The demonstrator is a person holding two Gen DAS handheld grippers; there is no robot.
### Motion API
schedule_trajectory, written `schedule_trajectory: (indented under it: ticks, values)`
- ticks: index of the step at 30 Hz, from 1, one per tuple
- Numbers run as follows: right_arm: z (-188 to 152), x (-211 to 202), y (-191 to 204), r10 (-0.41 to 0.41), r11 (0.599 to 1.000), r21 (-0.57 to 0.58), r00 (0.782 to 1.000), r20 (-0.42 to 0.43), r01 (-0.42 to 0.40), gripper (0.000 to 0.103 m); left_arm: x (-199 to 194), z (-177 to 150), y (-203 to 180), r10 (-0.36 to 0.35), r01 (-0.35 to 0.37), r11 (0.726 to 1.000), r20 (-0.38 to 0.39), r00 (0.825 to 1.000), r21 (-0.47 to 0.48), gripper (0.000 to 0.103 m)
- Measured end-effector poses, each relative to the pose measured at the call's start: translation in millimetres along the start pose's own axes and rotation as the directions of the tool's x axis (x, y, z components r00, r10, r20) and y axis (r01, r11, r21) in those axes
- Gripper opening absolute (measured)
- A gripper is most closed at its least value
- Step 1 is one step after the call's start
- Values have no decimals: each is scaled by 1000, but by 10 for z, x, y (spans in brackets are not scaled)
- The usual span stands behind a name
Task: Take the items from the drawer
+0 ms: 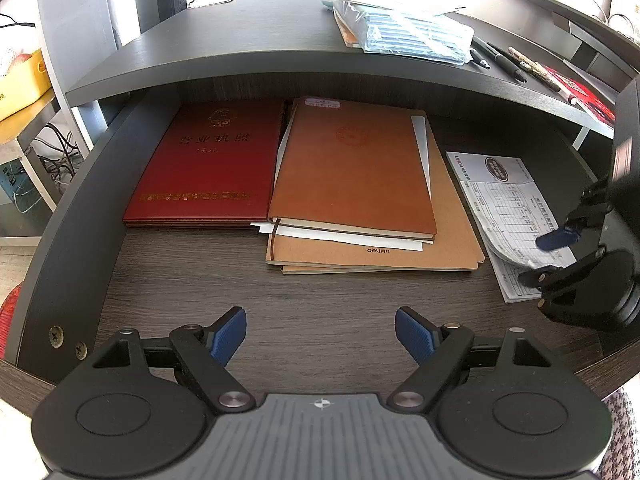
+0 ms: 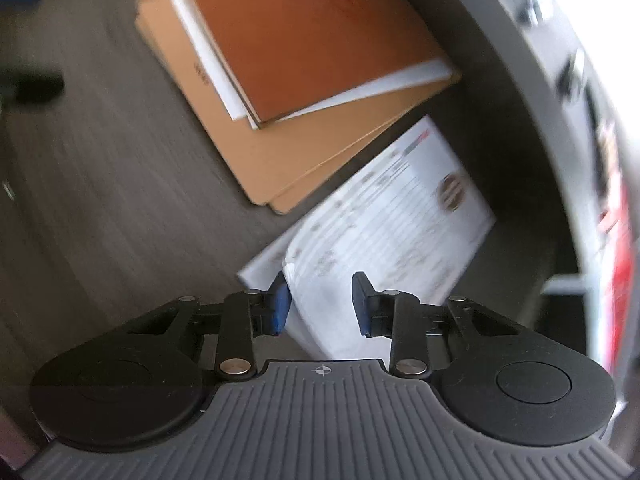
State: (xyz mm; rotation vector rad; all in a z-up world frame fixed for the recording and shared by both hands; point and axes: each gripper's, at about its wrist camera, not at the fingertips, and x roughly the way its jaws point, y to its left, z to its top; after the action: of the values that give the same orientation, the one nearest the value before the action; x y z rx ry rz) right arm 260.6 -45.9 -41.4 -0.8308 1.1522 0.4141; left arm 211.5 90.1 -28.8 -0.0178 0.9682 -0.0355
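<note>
Left wrist view: inside the open drawer (image 1: 80, 208), a red certificate folder (image 1: 204, 164) lies farthest left, touching the orange-brown notebook (image 1: 352, 168) at its right edge. That notebook rests on loose white sheets and a tan Deli folder (image 1: 452, 240), the landmark for the rest. In the foreground the left gripper (image 1: 320, 336) hangs over bare drawer floor nearer the viewer than the tan folder, its blue pads spread wide and holding nothing.

Just right of the tan folder lies the printed form pad (image 1: 504, 208), its long axis running from the drawer's back toward the front. The right gripper (image 1: 540, 256) comes in from the right edge at the pad's near end, where the top pages curl upward.

In the blurred right wrist view, the form pad (image 2: 400, 208) stretches away from the right gripper (image 2: 320, 304), with the tan folder (image 2: 280, 160) beyond its left side. A lifted bundle of pages passes between the two blue pads; the left pad (image 2: 280, 308) appears against the paper, while the other seems to stand clear, so the jaws look partly closed and not yet clamped.

The right hand is by far the nearer to the pad, and the pickup seems to hinge on closing over that raised near end. Above, the desktop (image 1: 260, 40) carries a plastic-wrapped pack and pens.
</note>
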Motion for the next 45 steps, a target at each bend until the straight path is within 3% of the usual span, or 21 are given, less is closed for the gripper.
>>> schedule_trajectory:
  ticks: [2, 9, 13, 16, 19, 23, 28, 38, 41, 45]
  values:
    - [-22, 9, -67, -15, 999, 39, 1000, 3, 15, 33, 0, 3, 1, 0, 0, 1000, 0, 1000, 0, 82]
    - [-36, 109, 51, -64, 997, -49, 998, 26, 65, 34, 7, 10, 0, 0, 0, 1000, -2, 1000, -1, 82]
    - [-9, 181, 79, 3, 999, -52, 1000, 14, -2, 24, 8, 12, 0, 0, 0, 1000, -3, 1000, -1, 82]
    - [-9, 179, 49, -76, 995, -62, 997, 18, 77, 27, 10, 15, 3, 0, 0, 1000, -3, 1000, -1, 82]
    - [-17, 132, -30, -97, 994, -55, 995, 28, 99, 31, 12, 16, 4, 0, 0, 1000, -4, 1000, -1, 81]
    - [-26, 166, -38, -50, 994, -101, 999, -11, 48, 38, 12, 19, 2, 0, 0, 1000, -4, 1000, -1, 81]
    - [8, 291, 52, -29, 993, -118, 999, -30, 25, 38, 17, 25, -2, 1, -1, 1000, -5, 1000, -2, 81]
    - [-22, 170, 128, -171, 974, -152, 985, 8, 170, 36, 19, 28, 3, 0, 0, 1000, -4, 1000, -1, 81]
    - [-26, 171, 79, -68, 991, -117, 998, 7, 69, 31, 16, 20, 1, 0, 0, 1000, -3, 1000, -1, 81]
    - [24, 212, 76, -97, 991, -89, 994, 58, 102, 31, 12, 11, 1, 0, 0, 1000, -2, 1000, -1, 81]
